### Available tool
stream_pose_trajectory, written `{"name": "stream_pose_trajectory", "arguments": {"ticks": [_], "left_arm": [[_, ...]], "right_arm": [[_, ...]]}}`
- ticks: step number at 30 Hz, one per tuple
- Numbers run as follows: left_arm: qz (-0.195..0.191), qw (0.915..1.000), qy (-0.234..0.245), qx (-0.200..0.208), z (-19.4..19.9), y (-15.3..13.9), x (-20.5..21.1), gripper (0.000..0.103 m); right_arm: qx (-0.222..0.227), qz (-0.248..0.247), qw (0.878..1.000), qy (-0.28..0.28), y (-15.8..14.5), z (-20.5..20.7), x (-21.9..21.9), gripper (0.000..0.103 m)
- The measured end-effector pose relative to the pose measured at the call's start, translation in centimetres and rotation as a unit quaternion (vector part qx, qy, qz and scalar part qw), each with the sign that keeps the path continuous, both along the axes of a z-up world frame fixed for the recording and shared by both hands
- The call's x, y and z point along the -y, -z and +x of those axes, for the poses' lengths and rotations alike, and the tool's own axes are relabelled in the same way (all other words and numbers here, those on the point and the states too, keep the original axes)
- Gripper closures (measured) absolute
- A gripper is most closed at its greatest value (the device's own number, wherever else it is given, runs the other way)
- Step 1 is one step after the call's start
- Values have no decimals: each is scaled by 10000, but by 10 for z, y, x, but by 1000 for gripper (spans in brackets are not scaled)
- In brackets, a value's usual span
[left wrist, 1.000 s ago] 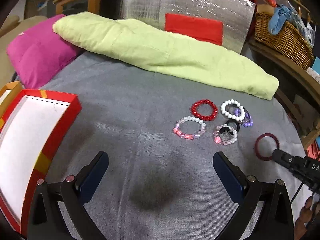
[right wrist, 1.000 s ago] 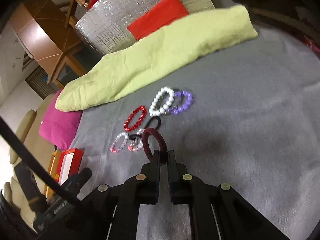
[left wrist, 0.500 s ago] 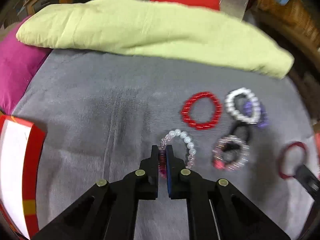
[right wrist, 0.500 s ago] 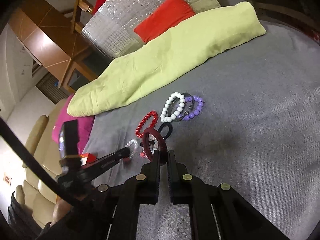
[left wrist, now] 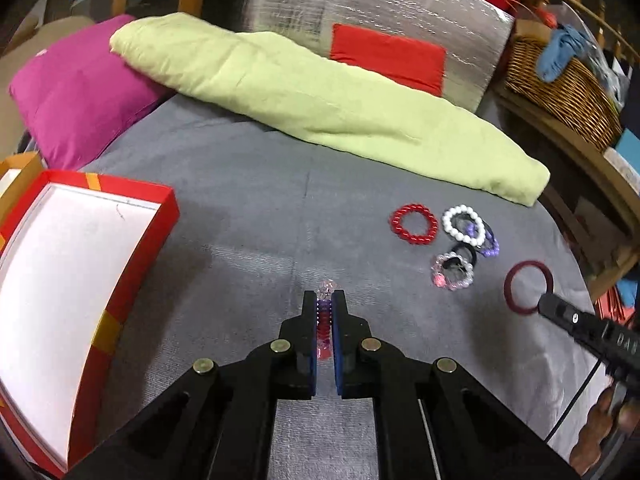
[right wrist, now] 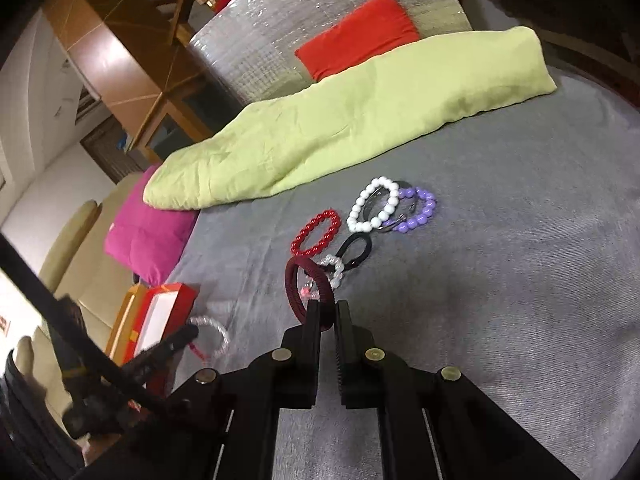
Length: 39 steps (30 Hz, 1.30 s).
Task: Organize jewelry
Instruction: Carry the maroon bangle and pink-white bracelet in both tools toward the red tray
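Note:
My left gripper point(left wrist: 324, 300) is shut on a clear-and-pink beaded bracelet point(left wrist: 325, 320), held above the grey bedcover; it also shows in the right wrist view point(right wrist: 212, 338). My right gripper point(right wrist: 328, 308) is shut on a dark red ring bracelet point(right wrist: 306, 288), seen also in the left wrist view point(left wrist: 528, 288). On the cover lie a red bead bracelet point(left wrist: 414, 224), a white bead bracelet point(left wrist: 462, 226), a purple one point(left wrist: 490, 246), a black hair tie point(left wrist: 466, 252) and a pink-clear bracelet point(left wrist: 452, 276). An open red box point(left wrist: 60, 280) with a white inside sits to the left.
A long green pillow point(left wrist: 320, 100) lies across the back of the bed, with a magenta pillow point(left wrist: 76, 92) at the left. A silver padded panel with a red patch point(left wrist: 388, 56) stands behind. A wicker basket point(left wrist: 560, 84) sits at the right.
My left gripper shut on the clear-and-pink bracelet, lifted it off the cover and drew back toward the red box. My right gripper still holds the dark red ring.

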<state>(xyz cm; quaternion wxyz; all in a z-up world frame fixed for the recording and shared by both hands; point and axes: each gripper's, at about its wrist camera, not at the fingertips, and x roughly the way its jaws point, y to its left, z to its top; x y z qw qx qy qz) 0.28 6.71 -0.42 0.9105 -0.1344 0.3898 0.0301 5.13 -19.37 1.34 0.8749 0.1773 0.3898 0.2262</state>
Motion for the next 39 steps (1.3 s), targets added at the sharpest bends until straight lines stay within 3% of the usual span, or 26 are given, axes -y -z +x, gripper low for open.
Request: {"name": "stream_pose_trajectory", "arguments": {"ticks": [6,18,39], "left_arm": [[-81,9999,-89,-32,3,1,-1,96],[124,9997,-137,-171,8,8,4,96],[117,9997,-182,-94,6,5,3,96]], "right_arm": [[-52,-142,9997,-169,8,0,-12,96],[75,-171,9995,-250,2,-5,-13,96],[90,-291,9990,-314,4,-6,-18,96]]}}
